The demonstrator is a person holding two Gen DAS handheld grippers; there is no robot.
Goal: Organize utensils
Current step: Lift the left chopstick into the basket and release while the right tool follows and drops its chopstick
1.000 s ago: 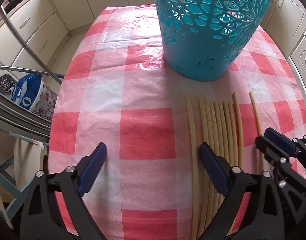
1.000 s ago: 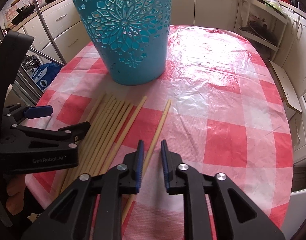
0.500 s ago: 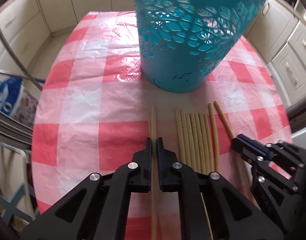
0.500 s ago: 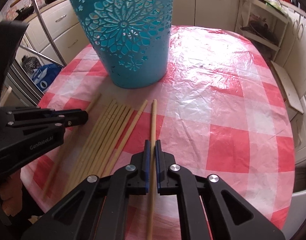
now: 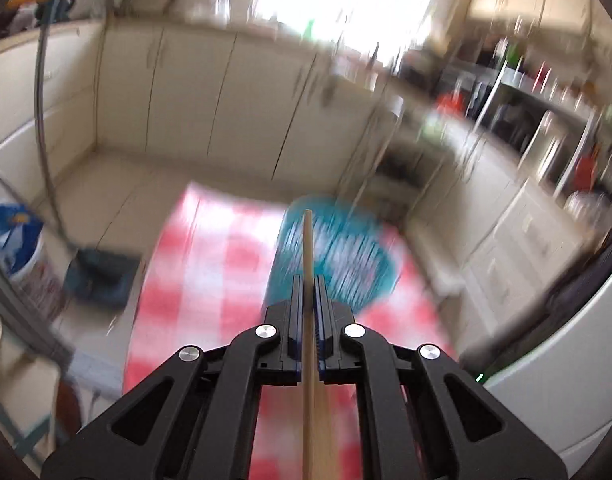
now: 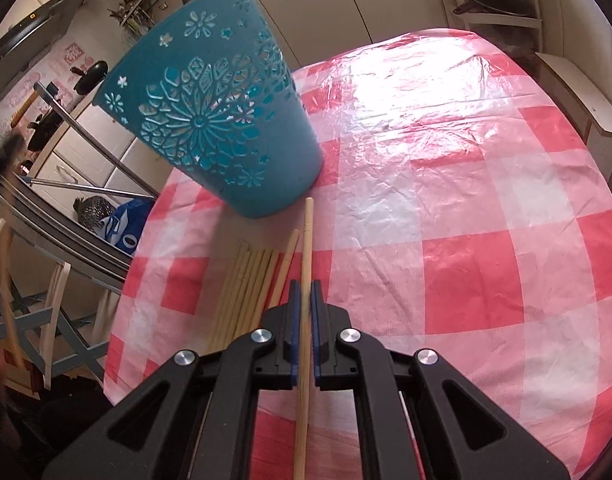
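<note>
Nearest in the left wrist view, the left gripper [image 5: 307,300] has its blue-lined jaws clenched on a chopstick [image 5: 308,320], a slim, round, pale wooden rod that runs straight out between the pads. Half a second ago this gripper held it low over the cloth beside the row; now it is lifted well above the table, and the view behind it is smeared by motion. The rod's far tip lies over the blurred turquoise basket [image 5: 345,256] below. Past that are cream cabinet doors [image 5: 210,92] and a bright window.

In the right wrist view, the right gripper [image 6: 304,308] is likewise clamped on a second chopstick [image 6: 306,264] of the same smooth, light wood. It was flat near the cloth half a second ago; now the camera sits higher and is tilted, so the basket leans in the picture. Whether the stick's far tip touches the cloth cannot be told.

Just left of that stick, the remaining chopsticks [image 6: 250,284] lie side by side in a tight row near the table's left edge, one slightly apart on the right. The left gripper, which flanked this row before, is gone from the view.

The tablecloth [image 6: 465,200] is glossy, crinkled plastic in red and white checks over a rounded table. Beyond the row stands the basket [image 6: 210,120], a tapered turquoise plastic tub pierced with lacy flower cutouts, toward the table's far left edge.
</note>
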